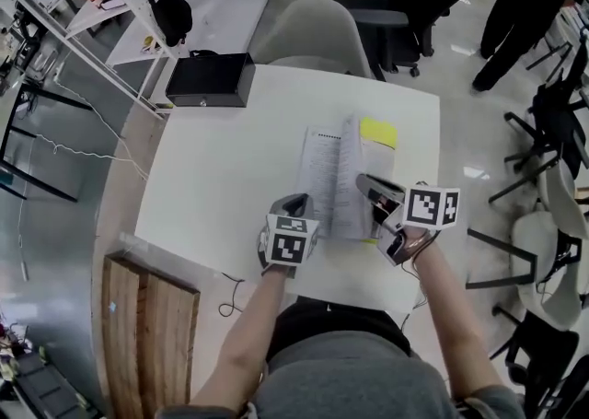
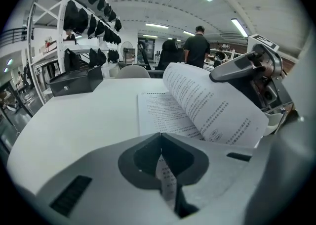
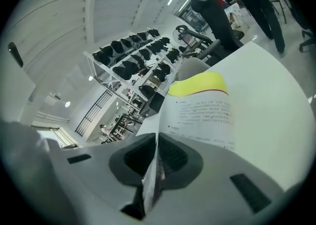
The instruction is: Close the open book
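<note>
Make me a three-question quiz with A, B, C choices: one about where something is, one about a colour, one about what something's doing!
1. Where is the black box? A) on the floor B) at the table's far left corner C) on a chair
2. What colour is the book's cover? A) blue B) yellow C) green
3. The right gripper is: A) wide open B) out of sight C) shut on book pages
Answers: B, it sits by that corner; B, yellow shows beyond the pages; C, paper is pinched between its jaws.
</note>
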The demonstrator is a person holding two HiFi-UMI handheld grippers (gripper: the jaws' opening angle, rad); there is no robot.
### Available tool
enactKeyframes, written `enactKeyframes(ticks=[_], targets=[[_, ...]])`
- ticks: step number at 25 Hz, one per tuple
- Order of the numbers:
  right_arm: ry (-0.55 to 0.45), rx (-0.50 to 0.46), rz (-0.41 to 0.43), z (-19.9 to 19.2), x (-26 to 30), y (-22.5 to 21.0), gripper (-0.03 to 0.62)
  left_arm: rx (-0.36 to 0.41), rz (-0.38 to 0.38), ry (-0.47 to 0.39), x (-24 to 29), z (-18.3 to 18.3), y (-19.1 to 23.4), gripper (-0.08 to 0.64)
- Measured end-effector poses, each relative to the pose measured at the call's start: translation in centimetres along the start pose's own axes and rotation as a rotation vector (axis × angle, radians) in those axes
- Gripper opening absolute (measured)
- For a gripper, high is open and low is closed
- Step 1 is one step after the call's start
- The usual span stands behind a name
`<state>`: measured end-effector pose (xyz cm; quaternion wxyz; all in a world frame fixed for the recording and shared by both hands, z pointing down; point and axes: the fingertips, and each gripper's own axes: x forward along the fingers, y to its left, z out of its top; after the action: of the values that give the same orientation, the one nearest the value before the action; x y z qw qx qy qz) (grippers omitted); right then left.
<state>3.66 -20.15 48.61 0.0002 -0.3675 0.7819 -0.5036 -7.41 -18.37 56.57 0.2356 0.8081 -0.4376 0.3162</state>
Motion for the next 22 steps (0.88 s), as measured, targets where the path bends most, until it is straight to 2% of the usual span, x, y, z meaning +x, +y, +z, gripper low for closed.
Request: enactKeyframes(ticks=[11, 22], targets=[[0.078, -0.036, 0.003, -1.4, 4.6, 2.0, 0.028, -0.054, 0.019, 0.004, -0.5, -0.9, 1.2, 0.006], [0.143, -0.048, -0.040, -3.1, 8.3, 1.4, 0.034, -0.097, 0.016, 0.000, -0.8, -1.5, 1.5, 0.006]])
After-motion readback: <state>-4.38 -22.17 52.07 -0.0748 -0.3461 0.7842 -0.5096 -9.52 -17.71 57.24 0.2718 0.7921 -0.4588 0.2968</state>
